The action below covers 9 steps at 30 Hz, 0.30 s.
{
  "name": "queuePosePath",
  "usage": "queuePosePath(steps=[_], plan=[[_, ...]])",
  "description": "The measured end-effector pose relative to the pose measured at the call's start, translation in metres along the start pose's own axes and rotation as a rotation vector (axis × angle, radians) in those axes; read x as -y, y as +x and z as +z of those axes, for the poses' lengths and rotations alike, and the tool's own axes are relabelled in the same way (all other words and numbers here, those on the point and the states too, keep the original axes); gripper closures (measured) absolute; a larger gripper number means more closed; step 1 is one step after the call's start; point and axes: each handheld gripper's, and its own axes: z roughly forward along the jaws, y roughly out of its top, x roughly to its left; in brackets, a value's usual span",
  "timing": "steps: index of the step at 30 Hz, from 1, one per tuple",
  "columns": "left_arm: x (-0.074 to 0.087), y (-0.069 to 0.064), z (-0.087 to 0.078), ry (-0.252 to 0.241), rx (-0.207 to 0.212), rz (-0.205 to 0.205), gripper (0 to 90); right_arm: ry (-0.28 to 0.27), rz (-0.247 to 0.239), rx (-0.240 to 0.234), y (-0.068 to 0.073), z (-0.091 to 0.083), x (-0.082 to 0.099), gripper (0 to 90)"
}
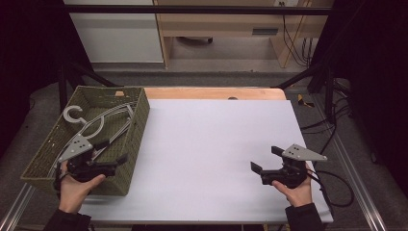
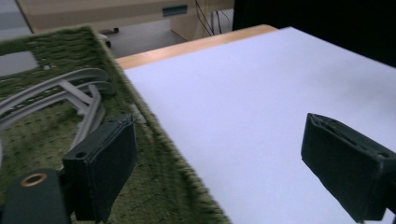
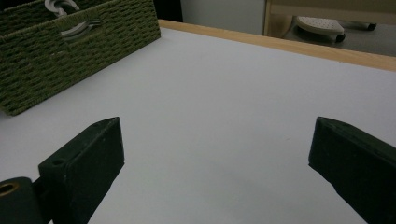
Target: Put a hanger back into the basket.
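Observation:
A green woven basket (image 1: 139,111) stands at the left of the table and holds several grey clothes hangers (image 1: 103,120). My left gripper (image 1: 114,151) hovers over the basket's near right corner, jaws open and empty. In the left gripper view the left gripper (image 2: 219,140) straddles the basket's right wall (image 2: 154,140), one jaw over the hangers (image 2: 70,88) and the other over the white sheet. My right gripper (image 1: 264,159) rests low at the table's right front, open with nothing between its jaws. In the right gripper view the right gripper (image 3: 215,135) faces the basket (image 3: 70,51), where a hanger hook (image 3: 60,7) sticks up.
A white sheet (image 1: 211,144) covers the tabletop, with a wooden strip (image 1: 211,93) along the far edge. Cables (image 1: 337,187) trail off the right side. Cabinets and a dark frame stand beyond the table.

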Motion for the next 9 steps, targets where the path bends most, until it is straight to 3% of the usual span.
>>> queuePosePath(steps=[5, 9], plan=[[0.003, -0.011, 0.01, 0.01, 0.024, 0.015, 9.1, -0.005, 0.008, 0.004, -0.001, -0.001, 0.002, 3.7], [0.004, -0.014, 0.011, 0.013, 0.016, 0.028, 9.3, -0.004, 0.002, 0.003, -0.001, -0.002, 0.004, 3.8]])
